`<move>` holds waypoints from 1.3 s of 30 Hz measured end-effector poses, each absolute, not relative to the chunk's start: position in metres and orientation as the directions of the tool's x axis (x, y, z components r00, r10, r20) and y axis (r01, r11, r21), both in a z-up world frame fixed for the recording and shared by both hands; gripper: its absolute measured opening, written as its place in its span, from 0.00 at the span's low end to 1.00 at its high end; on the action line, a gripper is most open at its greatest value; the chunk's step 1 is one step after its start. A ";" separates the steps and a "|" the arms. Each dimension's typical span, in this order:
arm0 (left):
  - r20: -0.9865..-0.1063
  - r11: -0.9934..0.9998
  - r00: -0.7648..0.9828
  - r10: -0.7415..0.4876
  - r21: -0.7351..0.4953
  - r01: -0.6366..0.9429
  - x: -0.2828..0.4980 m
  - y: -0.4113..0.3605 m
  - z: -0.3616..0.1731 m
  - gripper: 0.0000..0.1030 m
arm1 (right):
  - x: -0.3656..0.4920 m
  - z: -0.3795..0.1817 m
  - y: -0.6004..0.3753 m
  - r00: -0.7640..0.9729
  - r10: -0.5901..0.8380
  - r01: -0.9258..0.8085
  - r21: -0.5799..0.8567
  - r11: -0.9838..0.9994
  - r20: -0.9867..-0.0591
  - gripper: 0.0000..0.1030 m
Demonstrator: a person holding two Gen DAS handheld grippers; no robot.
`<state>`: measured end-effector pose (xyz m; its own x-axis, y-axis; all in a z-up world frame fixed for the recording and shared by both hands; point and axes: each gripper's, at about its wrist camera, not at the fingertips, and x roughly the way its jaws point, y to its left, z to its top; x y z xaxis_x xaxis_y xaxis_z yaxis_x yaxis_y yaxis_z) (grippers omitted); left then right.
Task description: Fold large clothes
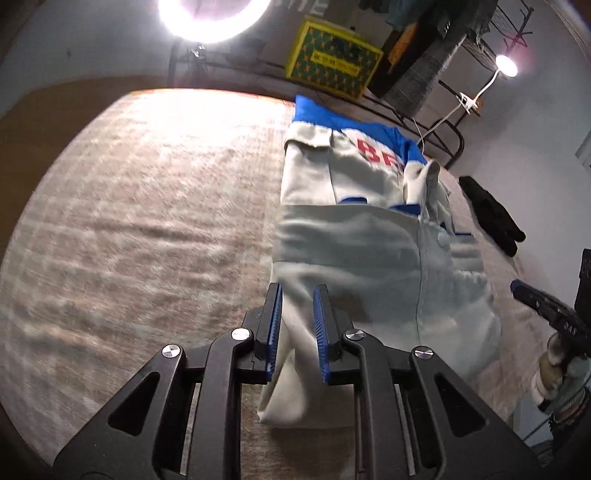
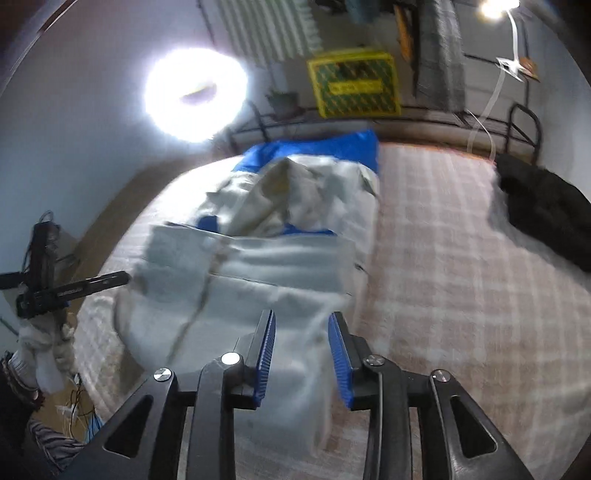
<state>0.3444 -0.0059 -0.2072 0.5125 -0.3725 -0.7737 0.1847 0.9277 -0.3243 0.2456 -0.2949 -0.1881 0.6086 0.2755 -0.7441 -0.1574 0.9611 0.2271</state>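
Lying lengthwise on a pinkish plaid bed cover (image 1: 147, 206) is one large garment, a white jacket (image 1: 351, 236) with blue panels at its far end and red letters on the chest, only partly readable. It is folded into a long narrow strip, a sleeve or flap crumpled on top near the blue band; in the right wrist view its far half looks rumpled and blurred (image 2: 295, 206).

Two grippers are in play. The left gripper (image 1: 297, 325) hangs over the jacket's near left edge, its blue-padded jaws apart with white cloth showing in the gap; the pads do not appear to press on it. The right gripper (image 2: 301, 350) hangs over the near right edge, jaws likewise apart and wider, blurred white fabric between them, no clear pinch. Each gripper also shows at the edge of the other's view, held by a hand in a light knit glove (image 2: 40, 343).

One dark piece of clothing (image 1: 491, 218) lies on the cover to the right, well apart from the jacket.

Beyond the bed's far edge runs a black metal rail (image 1: 424, 122). Behind it stand one yellow crate (image 1: 332, 59) with a green pattern, one ring light (image 1: 214, 14) glaring at the far left, and one small clip lamp (image 1: 506, 66) on a white neck at the far right. Clothes hang on a rack (image 1: 443, 44) against the pale wall.
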 end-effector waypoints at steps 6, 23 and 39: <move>-0.753 0.898 0.497 -0.431 -0.301 0.322 0.346 -0.046 -0.204 0.15 | 0.257 -0.201 -0.260 0.633 0.297 -0.232 0.191 0.954 -0.715 0.33; -0.807 0.880 0.407 -0.428 -0.269 0.392 0.396 -0.097 -0.232 0.15 | 0.301 -0.240 -0.260 0.514 0.211 -0.212 0.114 0.970 -0.831 0.33; -0.741 0.881 0.497 -0.451 -0.279 0.383 0.565 -0.058 -0.182 0.15 | 0.449 -0.233 -0.286 0.470 0.315 -0.233 0.227 0.945 -0.824 0.21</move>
<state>0.5647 -0.0580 -0.1822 0.4972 -0.4513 -0.7410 0.3830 0.8805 -0.2793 0.4493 -0.2858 -0.2332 0.4705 0.3145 -0.8245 -0.2334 0.9454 0.2275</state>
